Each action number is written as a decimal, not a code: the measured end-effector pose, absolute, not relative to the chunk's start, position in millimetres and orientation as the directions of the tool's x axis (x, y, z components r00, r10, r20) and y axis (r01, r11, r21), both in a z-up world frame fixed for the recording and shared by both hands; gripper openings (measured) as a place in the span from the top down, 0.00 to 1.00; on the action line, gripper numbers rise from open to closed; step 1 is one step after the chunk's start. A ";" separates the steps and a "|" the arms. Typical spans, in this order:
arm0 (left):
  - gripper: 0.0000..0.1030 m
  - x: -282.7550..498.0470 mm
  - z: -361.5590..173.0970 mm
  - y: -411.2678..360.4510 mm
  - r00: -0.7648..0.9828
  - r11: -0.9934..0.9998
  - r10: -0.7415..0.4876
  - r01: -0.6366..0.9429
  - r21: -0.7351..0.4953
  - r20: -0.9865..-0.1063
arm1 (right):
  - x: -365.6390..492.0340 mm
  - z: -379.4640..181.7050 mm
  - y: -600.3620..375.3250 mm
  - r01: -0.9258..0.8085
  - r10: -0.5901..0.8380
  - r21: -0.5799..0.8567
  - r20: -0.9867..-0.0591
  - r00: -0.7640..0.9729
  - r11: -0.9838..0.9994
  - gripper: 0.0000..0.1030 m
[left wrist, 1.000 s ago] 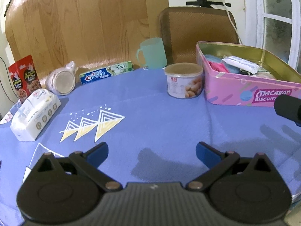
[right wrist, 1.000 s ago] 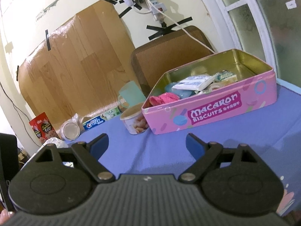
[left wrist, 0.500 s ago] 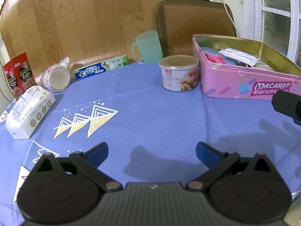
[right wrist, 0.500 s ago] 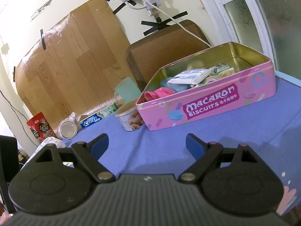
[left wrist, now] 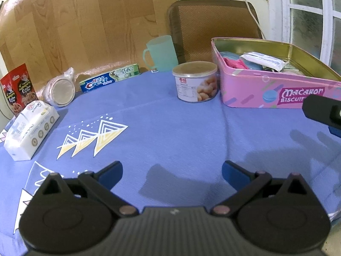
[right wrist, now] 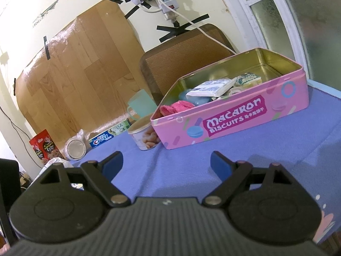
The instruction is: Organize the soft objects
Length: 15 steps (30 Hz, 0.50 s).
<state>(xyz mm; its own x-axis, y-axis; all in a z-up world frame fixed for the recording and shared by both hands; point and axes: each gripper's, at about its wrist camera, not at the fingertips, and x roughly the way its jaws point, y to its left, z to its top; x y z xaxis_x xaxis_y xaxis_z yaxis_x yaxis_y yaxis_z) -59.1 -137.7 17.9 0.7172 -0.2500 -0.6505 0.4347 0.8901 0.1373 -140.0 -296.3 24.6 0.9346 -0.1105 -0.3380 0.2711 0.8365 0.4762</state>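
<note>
A pink Macaron Biscuits tin [left wrist: 275,95] stands open at the right of the blue tablecloth, also in the right wrist view [right wrist: 234,121]. Inside lie a pink cloth [right wrist: 177,107], a blue soft item [right wrist: 197,100] and a white tissue pack [right wrist: 213,87]. A white wipes pack [left wrist: 29,130] lies at the far left. My left gripper [left wrist: 172,171] is open and empty above the cloth. My right gripper [right wrist: 166,163] is open and empty in front of the tin; its body shows at the right edge of the left wrist view [left wrist: 324,113].
A round snack can [left wrist: 196,81] stands left of the tin. A teal mug [left wrist: 159,53], a Crest toothpaste box [left wrist: 109,80], a bagged round container [left wrist: 60,88] and a red snack bag [left wrist: 18,91] line the far edge. A brown chair back [left wrist: 213,29] stands behind.
Both grippers have drawn back and tilted a little; the tin and the other things shift slightly in view. Jaws stay open and empty.
</note>
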 end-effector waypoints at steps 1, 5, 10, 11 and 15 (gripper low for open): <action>0.00 -58.9 17.7 -137.0 0.716 0.890 -0.251 0.436 0.136 -0.651 | -140.2 24.6 -296.1 0.271 -0.111 0.477 -0.337 0.935 0.836 0.12; 0.00 -58.0 16.1 -136.0 0.705 0.891 -0.255 0.437 0.123 -0.661 | -139.9 23.8 -296.9 0.276 -0.115 0.479 -0.339 0.934 0.833 0.12; 0.00 -54.9 14.3 -133.2 0.678 0.891 -0.277 0.446 0.082 -0.681 | -138.7 22.8 -294.5 0.276 -0.110 0.473 -0.349 0.931 0.836 0.12; 0.00 -53.9 14.1 -132.4 0.670 0.891 -0.283 0.448 0.070 -0.686 | -138.0 22.3 -294.1 0.278 -0.110 0.472 -0.352 0.930 0.836 0.11; 0.00 -51.6 11.7 -131.2 0.650 0.891 -0.295 0.453 0.045 -0.700 | -134.3 18.0 -295.0 0.296 -0.113 0.477 -0.374 0.920 0.828 0.07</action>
